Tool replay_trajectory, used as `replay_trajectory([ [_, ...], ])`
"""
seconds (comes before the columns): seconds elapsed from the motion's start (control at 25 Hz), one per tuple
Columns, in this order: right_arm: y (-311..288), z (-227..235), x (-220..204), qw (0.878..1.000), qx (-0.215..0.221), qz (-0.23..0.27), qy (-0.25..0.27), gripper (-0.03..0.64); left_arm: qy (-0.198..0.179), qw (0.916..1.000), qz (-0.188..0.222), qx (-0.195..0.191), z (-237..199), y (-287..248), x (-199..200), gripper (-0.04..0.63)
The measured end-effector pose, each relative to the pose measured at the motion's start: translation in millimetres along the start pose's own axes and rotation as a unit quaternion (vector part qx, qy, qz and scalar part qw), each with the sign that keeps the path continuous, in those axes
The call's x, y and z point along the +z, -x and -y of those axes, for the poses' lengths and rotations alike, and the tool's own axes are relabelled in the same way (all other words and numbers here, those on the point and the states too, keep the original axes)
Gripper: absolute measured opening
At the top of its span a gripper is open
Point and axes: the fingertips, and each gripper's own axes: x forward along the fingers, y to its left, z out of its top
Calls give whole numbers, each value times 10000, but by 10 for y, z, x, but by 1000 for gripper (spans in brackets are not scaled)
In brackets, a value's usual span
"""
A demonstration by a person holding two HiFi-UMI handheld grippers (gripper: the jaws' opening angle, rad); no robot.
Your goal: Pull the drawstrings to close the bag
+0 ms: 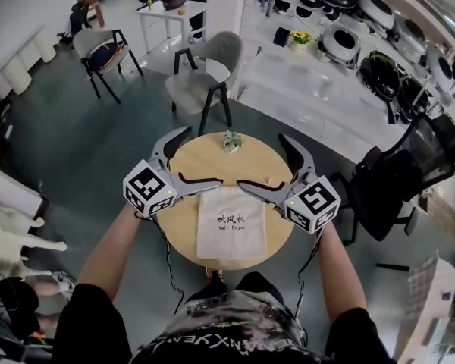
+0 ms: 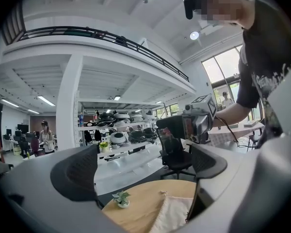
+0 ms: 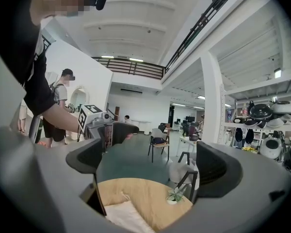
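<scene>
- Black-shirted person (image 1: 235,332) reaches forward (one gripper per hand).
- Round wooden table (image 1: 183,230) sits below the arms.
- White bag (image 1: 231,222) lies flat on its near half.
- Left gripper (image 1: 204,155) and right gripper (image 1: 259,160) hover over the bag's far edge, jaws spread wide, gripping nothing.
- Small potted plant (image 1: 231,140) stands at the far rim.

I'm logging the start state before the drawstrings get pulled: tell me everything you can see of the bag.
The bag is a flat, rectangular pouch of cream cloth, lying on the round wooden table toward its near edge. Black print at its middle reads "Hair Dryer" under some characters. Its far end is not gathered; a bit of cord shows at a far corner in the left gripper view. The left gripper and right gripper hover open over its far edge, holding nothing.
</scene>
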Motion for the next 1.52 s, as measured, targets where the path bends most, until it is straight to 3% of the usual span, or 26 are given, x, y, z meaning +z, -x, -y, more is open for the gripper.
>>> replay_trajectory([
  [0.72, -80, 315, -38, 9999, 36, 56, -101, 584, 3, 10000, -56, 83, -239, -212, 8, 586],
  [1.52, -167, 951, -295, 9984, 523, 57, -207, 584, 113, 9981, -403, 448, -511, -665, -152, 587],
])
